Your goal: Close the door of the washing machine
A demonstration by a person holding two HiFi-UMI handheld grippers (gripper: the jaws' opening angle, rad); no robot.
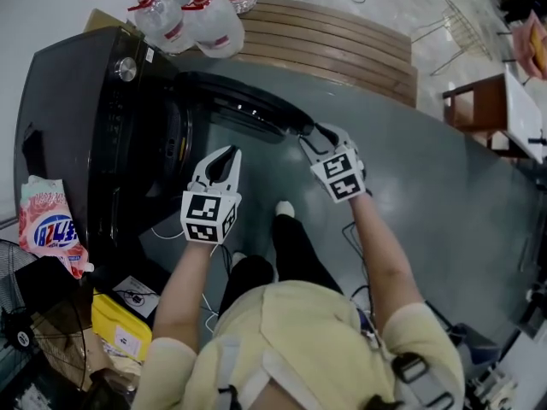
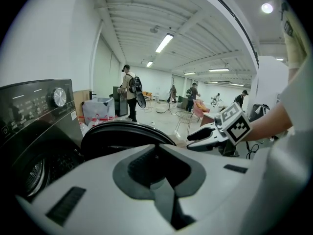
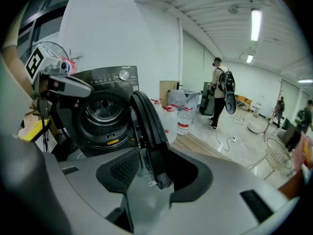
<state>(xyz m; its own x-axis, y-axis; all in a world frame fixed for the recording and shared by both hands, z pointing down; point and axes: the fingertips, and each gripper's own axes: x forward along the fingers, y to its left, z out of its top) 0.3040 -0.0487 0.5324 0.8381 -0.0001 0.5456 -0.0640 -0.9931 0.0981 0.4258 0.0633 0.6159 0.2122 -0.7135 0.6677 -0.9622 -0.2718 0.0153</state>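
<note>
The black front-loading washing machine (image 1: 77,118) stands at the left with its round door (image 1: 239,105) swung out over the grey floor. My right gripper (image 1: 309,133) is at the door's free edge. In the right gripper view the door (image 3: 146,116) runs into the jaws of that gripper (image 3: 146,155), which are shut on its edge, and the drum opening (image 3: 100,114) shows behind. My left gripper (image 1: 231,152) hovers below the door, shut with nothing in it. In the left gripper view (image 2: 156,148) the door (image 2: 122,131) lies just ahead.
Several water bottles (image 1: 201,11) and a wooden pallet (image 1: 342,45) lie behind the machine. A detergent bag (image 1: 51,229) and clutter sit at the left. A brown table (image 1: 496,109) stands at the right. People (image 3: 220,92) stand far off in the hall.
</note>
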